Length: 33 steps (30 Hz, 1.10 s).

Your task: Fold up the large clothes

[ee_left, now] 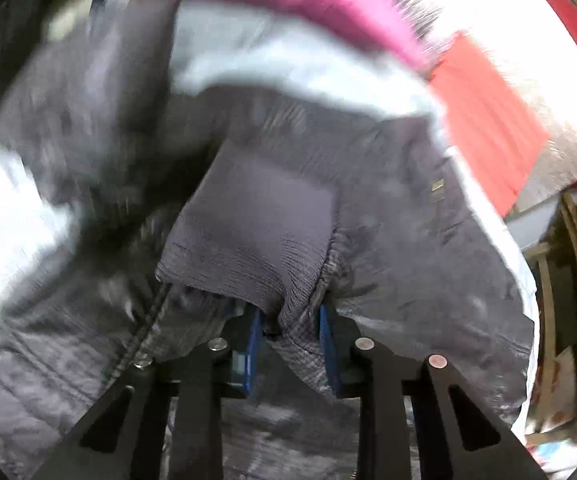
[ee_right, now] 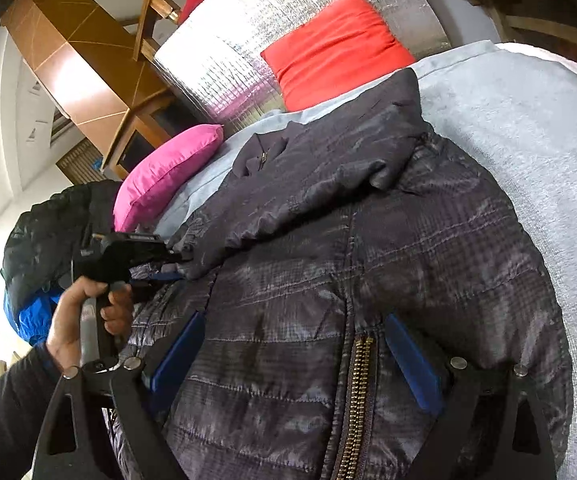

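left hand-held gripper (ee_left: 291, 330): clamped on cuff (ee_left: 248, 248) | right hand-held gripper (ee_right: 294, 354): spread wide

Your right gripper (ee_right: 294, 354) hangs wide open over the dark quilted jacket (ee_right: 368, 248), its zip (ee_right: 354, 396) between the blue pads (ee_right: 410, 364). At left, your hand (ee_right: 84, 316) holds the left gripper (ee_right: 172, 266) clamped on a sleeve cuff (ee_right: 192, 260). Pink (ee_right: 168, 172) and red (ee_right: 336, 48) cushions lie beyond.

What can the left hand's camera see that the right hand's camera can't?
Only the left wrist view shows the left gripper pinching the jacket's knit cuff up close. Only the right wrist view shows the open right gripper over the jacket's zipper, the hand holding the other gripper, and a second dark jacket. Both show the grey jacket, pink pillow, red pillow and light blanket.
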Tool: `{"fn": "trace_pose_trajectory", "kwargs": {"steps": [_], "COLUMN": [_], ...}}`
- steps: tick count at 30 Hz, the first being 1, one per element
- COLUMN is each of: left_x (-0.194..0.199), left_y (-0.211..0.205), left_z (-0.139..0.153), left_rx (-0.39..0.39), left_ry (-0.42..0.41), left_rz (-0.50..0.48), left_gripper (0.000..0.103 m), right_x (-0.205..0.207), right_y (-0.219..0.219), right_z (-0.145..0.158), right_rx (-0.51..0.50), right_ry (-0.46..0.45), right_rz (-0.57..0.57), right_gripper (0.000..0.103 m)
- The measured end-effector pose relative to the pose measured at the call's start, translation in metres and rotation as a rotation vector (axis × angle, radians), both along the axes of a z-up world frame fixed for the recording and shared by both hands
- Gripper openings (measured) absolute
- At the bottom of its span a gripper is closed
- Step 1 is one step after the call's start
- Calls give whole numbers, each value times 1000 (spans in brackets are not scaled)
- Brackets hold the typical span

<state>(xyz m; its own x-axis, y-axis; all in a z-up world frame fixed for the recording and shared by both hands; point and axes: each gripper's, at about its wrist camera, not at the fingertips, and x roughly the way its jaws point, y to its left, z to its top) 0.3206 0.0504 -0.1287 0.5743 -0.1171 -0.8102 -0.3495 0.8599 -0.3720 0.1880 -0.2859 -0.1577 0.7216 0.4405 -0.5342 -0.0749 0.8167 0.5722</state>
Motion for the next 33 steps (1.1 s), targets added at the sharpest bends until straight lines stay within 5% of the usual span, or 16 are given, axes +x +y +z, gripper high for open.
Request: {"fn": "trace_pose_trajectory", "kwargs": {"steps": [3, 8, 10, 16, 22, 25, 26, 27, 28, 33], "left_x": [-21, -22, -22, -19, -28, -26, -29, -28, -28, -30], "left_y": [-17, -12, -15, -16, -14, -13, -11, -11, -11, -16], "left_z": [19, -32, -38, -44, -45, -46, -46, -46, -46, -45], "left_rx": [102, 104, 140, 129, 137, 132, 125, 114, 108, 134], "left_ry": [-109, 6, -13, -36, -88, -105, -109, -114, -119, -133], "left_rz": [-35, -20, -35, -61, -88, -94, -94, -101, -111, -136], "left_gripper": [27, 29, 30, 34, 35, 36, 36, 38, 41, 47], "right_x": [-2, -3, -3, 4, 59, 86, 91, 96, 100, 101], "right_y": [-3, -4, -8, -54, -95, -94, -94, -94, -96, -85], "right_z": [-1, -1, -1, 13, -5, -16, -18, -18, -14, -9], "right_rx": [14, 23, 54, 325, 633, 671, 648, 599, 520, 194], "right_ry": [-2, -5, -5, 6, 154, 242, 274, 280, 297, 316], "right_rz": [-9, -13, -13, -104, -208, -231, -263, -278, -297, -309], "right_gripper": [93, 93, 93, 94, 94, 94, 78, 21, 11, 14]}}
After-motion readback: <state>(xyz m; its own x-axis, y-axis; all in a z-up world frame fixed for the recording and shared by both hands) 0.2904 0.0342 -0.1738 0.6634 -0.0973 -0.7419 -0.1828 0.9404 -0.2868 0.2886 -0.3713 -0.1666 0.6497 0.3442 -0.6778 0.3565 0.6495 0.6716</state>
